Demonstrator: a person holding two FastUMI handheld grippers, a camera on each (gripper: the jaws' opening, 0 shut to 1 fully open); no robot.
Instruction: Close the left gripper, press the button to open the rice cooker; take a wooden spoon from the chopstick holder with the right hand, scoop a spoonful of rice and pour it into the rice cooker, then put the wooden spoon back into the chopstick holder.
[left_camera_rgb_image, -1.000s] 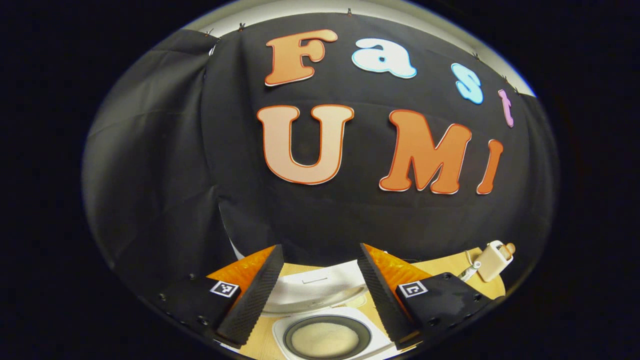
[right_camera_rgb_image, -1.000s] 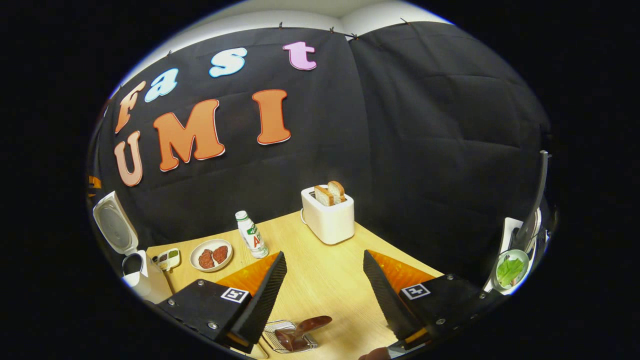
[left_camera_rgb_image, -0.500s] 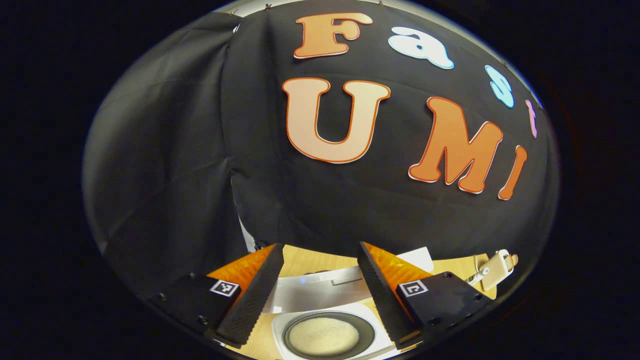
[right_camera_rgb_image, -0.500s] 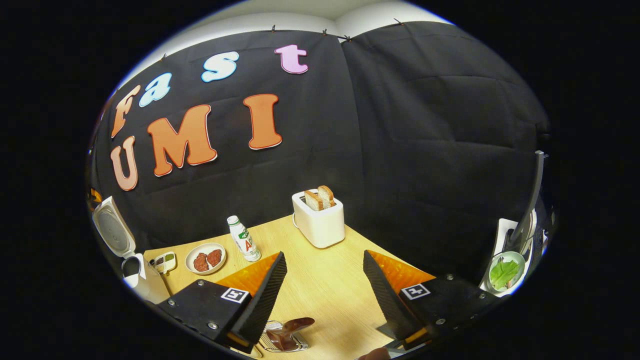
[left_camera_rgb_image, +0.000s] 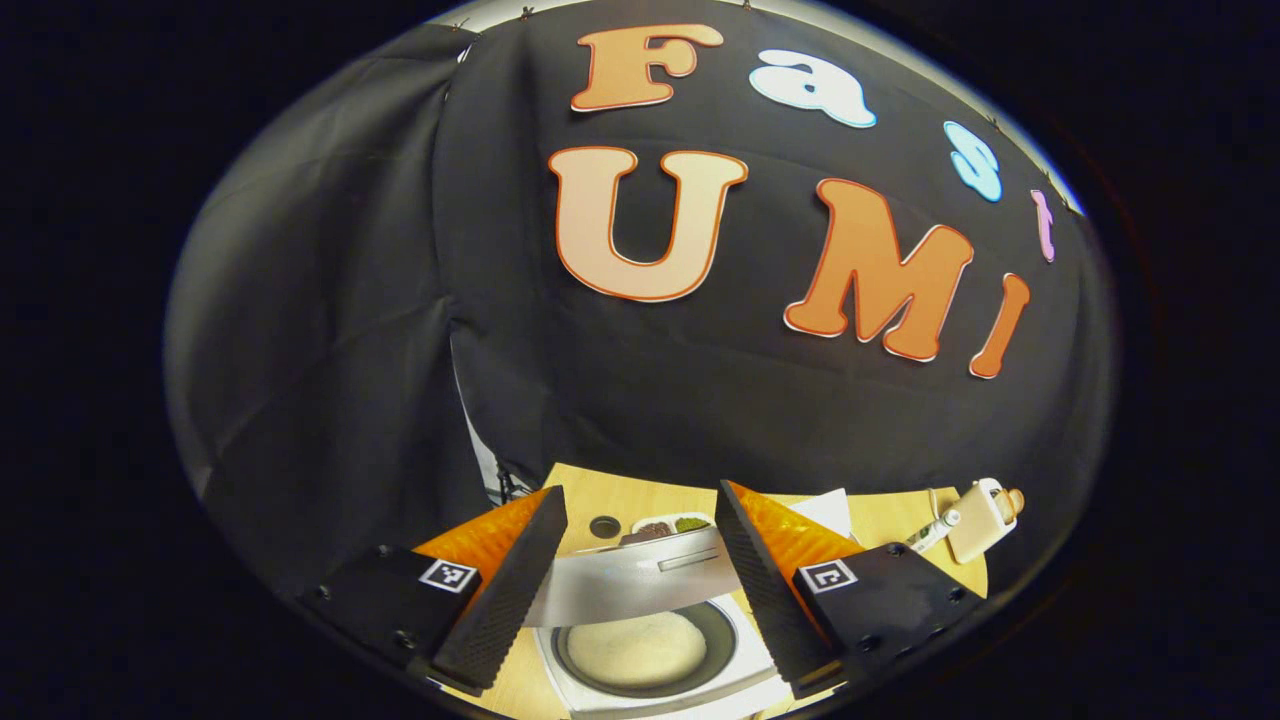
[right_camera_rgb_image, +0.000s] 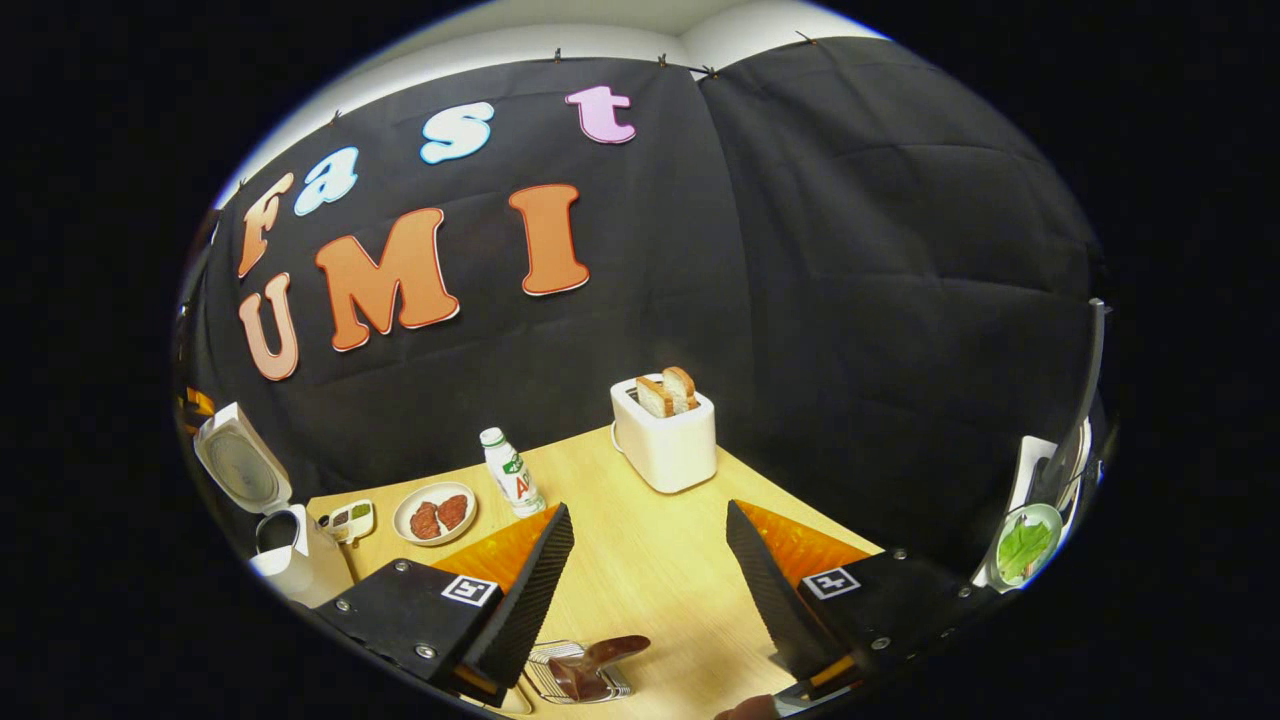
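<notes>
In the left gripper view my left gripper (left_camera_rgb_image: 640, 500) is open, hanging above the white rice cooker (left_camera_rgb_image: 760, 670). The cooker's lid (left_camera_rgb_image: 630, 585) stands raised, and white rice (left_camera_rgb_image: 635, 648) lies in its dark pot. In the right gripper view the same cooker (right_camera_rgb_image: 295, 565) stands at the far left with its lid (right_camera_rgb_image: 240, 468) up. My right gripper (right_camera_rgb_image: 650, 512) is open and holds nothing. Low between its fingers, a dark brown wooden spoon (right_camera_rgb_image: 600, 660) rests in the wire chopstick holder (right_camera_rgb_image: 545, 675).
On the wooden table (right_camera_rgb_image: 640, 560) stand a white toaster (right_camera_rgb_image: 665, 440) with bread, a small bottle (right_camera_rgb_image: 510, 472), a plate of meat (right_camera_rgb_image: 435, 515) and a small sauce dish (right_camera_rgb_image: 350, 520). A bowl of greens (right_camera_rgb_image: 1025, 545) sits at the far right edge.
The left gripper has shifted over the open cooker, so the lid and pot sit higher in its view. The right gripper has only swayed slightly. Both stay open.
</notes>
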